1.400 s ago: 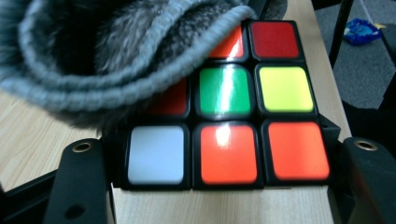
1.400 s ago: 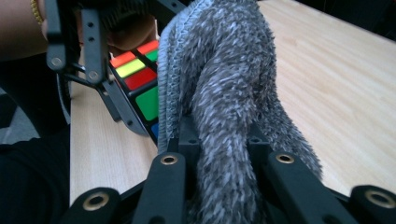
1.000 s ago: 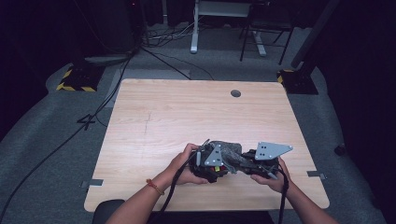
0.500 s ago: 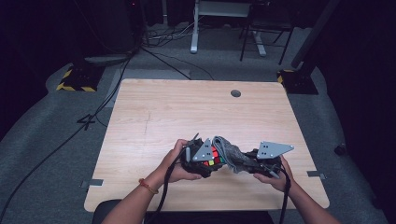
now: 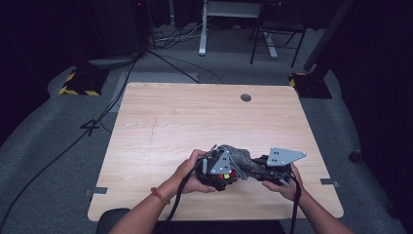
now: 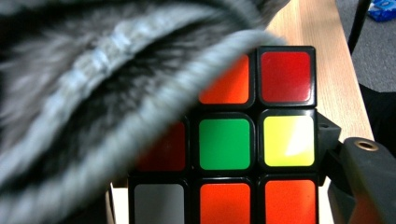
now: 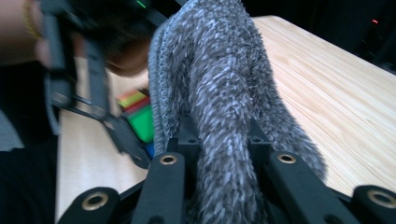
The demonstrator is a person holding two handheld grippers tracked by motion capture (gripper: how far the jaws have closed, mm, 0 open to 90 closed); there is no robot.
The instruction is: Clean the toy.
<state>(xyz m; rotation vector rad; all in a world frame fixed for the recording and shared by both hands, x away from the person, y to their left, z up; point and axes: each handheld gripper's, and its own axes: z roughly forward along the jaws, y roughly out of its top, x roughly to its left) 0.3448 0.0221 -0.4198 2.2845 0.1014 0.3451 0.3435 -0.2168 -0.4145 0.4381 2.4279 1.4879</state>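
A Rubik's cube (image 6: 224,144) sits clamped in my left gripper (image 5: 219,171) near the table's front edge. Its red, green, yellow and orange tiles face the left gripper view. A grey fuzzy knitted cloth (image 5: 239,158) lies draped over the cube's top, covering its upper left corner in the left gripper view as grey cloth (image 6: 93,93). My right gripper (image 7: 224,186) is shut on the other end of the cloth (image 7: 224,93). In the right gripper view the cube (image 7: 140,119) peeks out beside the cloth. The two grippers are close together, joined by the cloth.
The wooden table (image 5: 195,117) has a round cable hole (image 5: 246,97) near its far edge. Beyond it, cables run over the grey floor, with yellow-and-black striped bases (image 5: 78,87) and desk legs (image 5: 202,29) behind.
The left gripper has tilted slightly, so the cube's coloured tiles now show under the cloth in the high view. Both hands have stayed at the same spot.
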